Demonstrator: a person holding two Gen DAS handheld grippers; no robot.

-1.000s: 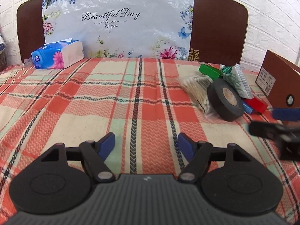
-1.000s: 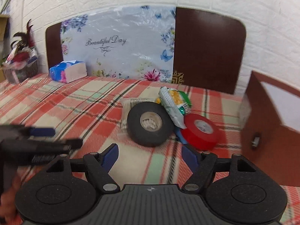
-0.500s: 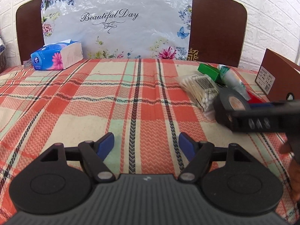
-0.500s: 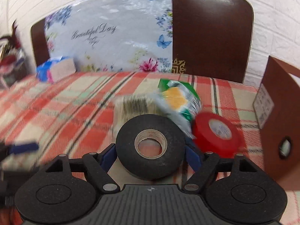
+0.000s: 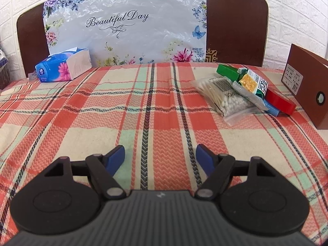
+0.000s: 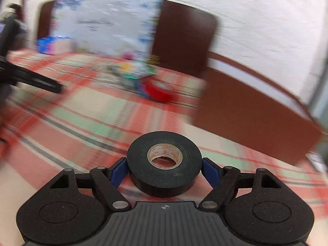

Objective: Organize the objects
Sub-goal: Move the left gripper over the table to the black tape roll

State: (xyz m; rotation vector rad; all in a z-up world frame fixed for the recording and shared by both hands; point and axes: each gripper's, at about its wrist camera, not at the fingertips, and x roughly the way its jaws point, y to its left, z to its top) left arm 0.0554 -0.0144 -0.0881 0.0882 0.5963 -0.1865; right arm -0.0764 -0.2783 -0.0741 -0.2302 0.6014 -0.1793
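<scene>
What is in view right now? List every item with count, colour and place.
Black tape roll: one, black, gripped in the right gripper.
Red tape roll: one, red, beside the cardboard box.
Clear bag of cotton swabs: one, clear, right of centre.
Foil snack packet: one, green and yellow, on the bag.
Small green box: one, green, behind the bag.
Blue tissue pack: one, far left.
Brown cardboard box: one, right edge.
Plaid tablecloth: one, red and cream, underneath.
Flowered plastic sheet: one, pale, at the back.
Left gripper: fingers apart, empty.
Right gripper: fingers on the tape.
</scene>
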